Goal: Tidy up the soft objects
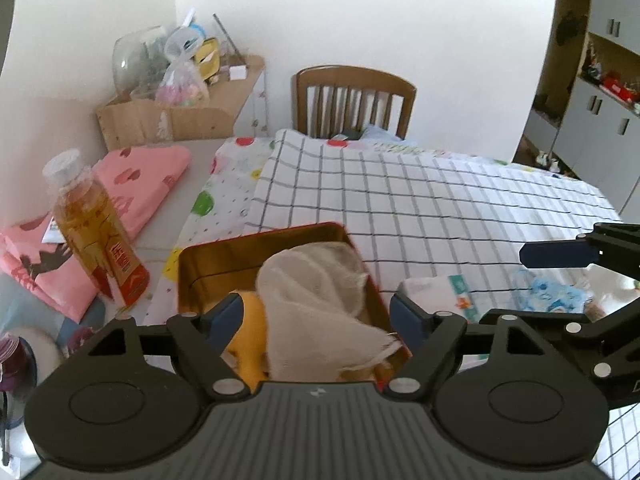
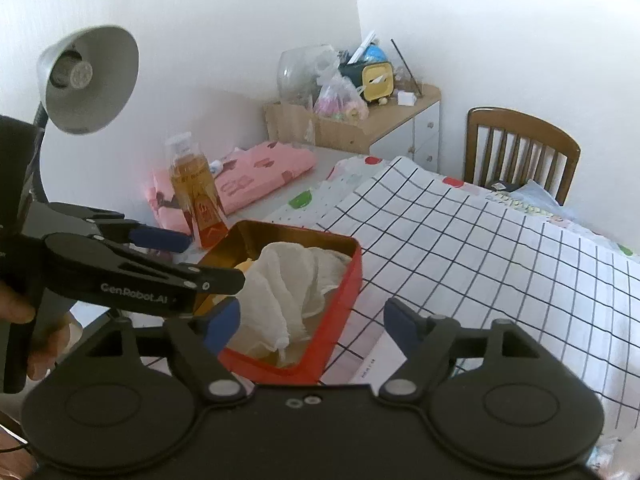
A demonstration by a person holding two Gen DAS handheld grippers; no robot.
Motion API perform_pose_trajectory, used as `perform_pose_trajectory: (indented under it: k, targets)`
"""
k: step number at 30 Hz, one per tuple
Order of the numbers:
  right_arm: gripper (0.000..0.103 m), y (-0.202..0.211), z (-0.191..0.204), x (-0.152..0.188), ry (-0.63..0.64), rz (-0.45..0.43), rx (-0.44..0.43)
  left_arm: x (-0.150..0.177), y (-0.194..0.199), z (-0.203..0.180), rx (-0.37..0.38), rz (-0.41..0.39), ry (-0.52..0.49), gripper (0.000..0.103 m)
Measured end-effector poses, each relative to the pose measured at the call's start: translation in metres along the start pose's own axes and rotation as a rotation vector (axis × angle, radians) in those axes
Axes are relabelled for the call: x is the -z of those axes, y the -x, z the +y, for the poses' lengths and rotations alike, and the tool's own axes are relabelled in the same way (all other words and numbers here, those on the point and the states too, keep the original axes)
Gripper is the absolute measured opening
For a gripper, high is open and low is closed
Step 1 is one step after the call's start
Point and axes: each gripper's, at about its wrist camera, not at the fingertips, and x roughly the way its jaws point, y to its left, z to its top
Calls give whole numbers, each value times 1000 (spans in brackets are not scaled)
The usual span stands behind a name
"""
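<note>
A red tin point(image 1: 370, 304) with a gold inside stands on the checked cloth, holding a crumpled white gauze cloth point(image 1: 320, 300) and a yellow cloth point(image 1: 250, 344). My left gripper point(image 1: 316, 314) hovers open just above the tin, and its pads do not touch the gauze. From the right wrist view the tin point(image 2: 344, 296) and gauze point(image 2: 280, 280) sit right ahead of my right gripper point(image 2: 312, 318), which is open and holds nothing. The left gripper point(image 2: 192, 258) reaches in from the left, held by a hand point(image 2: 16, 312). Right of the tin lie a white printed cloth point(image 1: 440, 296) and a blue printed one point(image 1: 552, 292).
A bottle of amber drink point(image 1: 92, 232) stands left of the tin, next to folded pink fabric point(image 1: 140, 184). A grey desk lamp point(image 2: 88, 76) leans over the left side. A cardboard box of clutter point(image 1: 168, 120) and a wooden chair point(image 1: 354, 100) stand at the back.
</note>
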Motion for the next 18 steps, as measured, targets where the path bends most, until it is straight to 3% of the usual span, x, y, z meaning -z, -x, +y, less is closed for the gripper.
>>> perform_pose_trajectory:
  k: [7, 12, 18]
  targets:
    - [88, 41, -23, 8, -33, -49, 9, -6, 12, -32, 67, -49, -34, 87]
    - [98, 71, -46, 18, -73, -80, 48, -10, 12, -57, 122, -75, -51, 94]
    - [102, 96, -73, 37, -109, -98, 105, -10, 8, -85, 175, -91, -78, 96]
